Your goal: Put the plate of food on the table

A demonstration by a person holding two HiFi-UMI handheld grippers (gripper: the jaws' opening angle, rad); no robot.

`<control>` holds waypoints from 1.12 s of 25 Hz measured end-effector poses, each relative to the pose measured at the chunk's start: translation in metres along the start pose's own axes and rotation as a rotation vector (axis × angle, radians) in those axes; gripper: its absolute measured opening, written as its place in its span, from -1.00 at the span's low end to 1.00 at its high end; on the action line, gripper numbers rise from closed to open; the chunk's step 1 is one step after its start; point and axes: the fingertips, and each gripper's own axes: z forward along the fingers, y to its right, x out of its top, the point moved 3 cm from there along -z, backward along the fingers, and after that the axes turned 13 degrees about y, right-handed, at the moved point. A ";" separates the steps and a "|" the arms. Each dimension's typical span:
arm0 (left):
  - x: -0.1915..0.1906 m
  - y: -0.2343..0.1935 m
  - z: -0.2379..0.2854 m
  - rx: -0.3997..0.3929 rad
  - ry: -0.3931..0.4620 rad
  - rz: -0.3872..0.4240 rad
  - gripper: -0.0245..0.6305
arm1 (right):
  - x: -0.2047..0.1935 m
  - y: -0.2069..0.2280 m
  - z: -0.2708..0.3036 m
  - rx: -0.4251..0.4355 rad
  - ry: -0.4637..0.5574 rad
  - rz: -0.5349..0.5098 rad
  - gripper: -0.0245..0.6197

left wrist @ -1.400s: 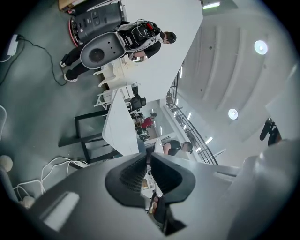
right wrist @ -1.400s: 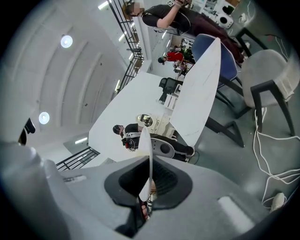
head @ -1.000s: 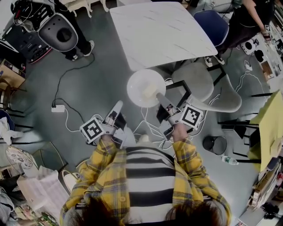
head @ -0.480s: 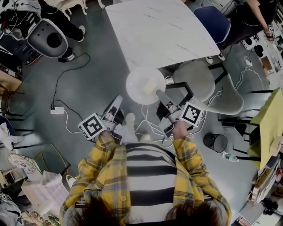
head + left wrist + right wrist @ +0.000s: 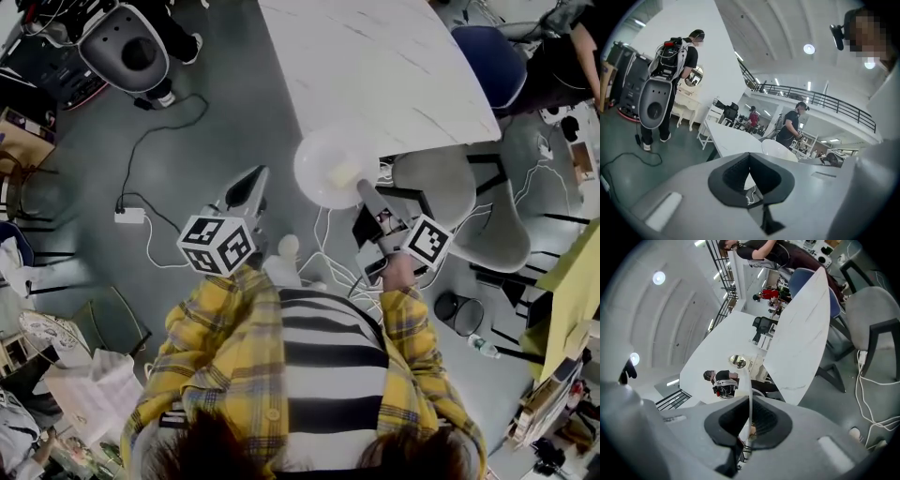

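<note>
A round white plate (image 5: 330, 167) with a pale yellow bit of food (image 5: 345, 174) hangs level just off the near corner of the white marble table (image 5: 375, 66). My right gripper (image 5: 364, 191) is shut on the plate's near rim. In the right gripper view that rim (image 5: 750, 385) runs edge-on between the pads, with the table (image 5: 806, 333) ahead. My left gripper (image 5: 253, 180) is left of the plate, apart from it, jaws together and holding nothing. In the left gripper view, beyond the closed tips (image 5: 750, 157), I see the plate (image 5: 780, 151) and the table (image 5: 729, 138).
Two grey chairs (image 5: 445, 187) stand right of the plate at the table's edge, with a blue chair (image 5: 489, 54) farther back. Cables (image 5: 150, 239) lie on the grey floor. A person wearing a backpack rig (image 5: 127, 52) stands far left. A small bin (image 5: 457, 307) is at the right.
Both grippers and the plate have moved forward toward the table; the plate's far edge now reaches the table corner. The left gripper has rolled, so its marker cube faces up.
</note>
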 end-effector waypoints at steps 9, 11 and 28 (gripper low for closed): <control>0.018 -0.009 0.039 -0.061 0.009 0.067 -0.94 | 0.010 -0.008 0.039 -0.005 0.011 -0.064 -0.91; 0.021 -0.015 0.042 -0.073 0.007 0.059 -0.94 | 0.011 -0.013 0.049 0.012 0.026 -0.099 -0.91; 0.018 -0.053 0.068 -0.054 -0.045 0.019 -0.93 | 0.016 0.001 0.098 -0.056 0.060 -0.230 -0.91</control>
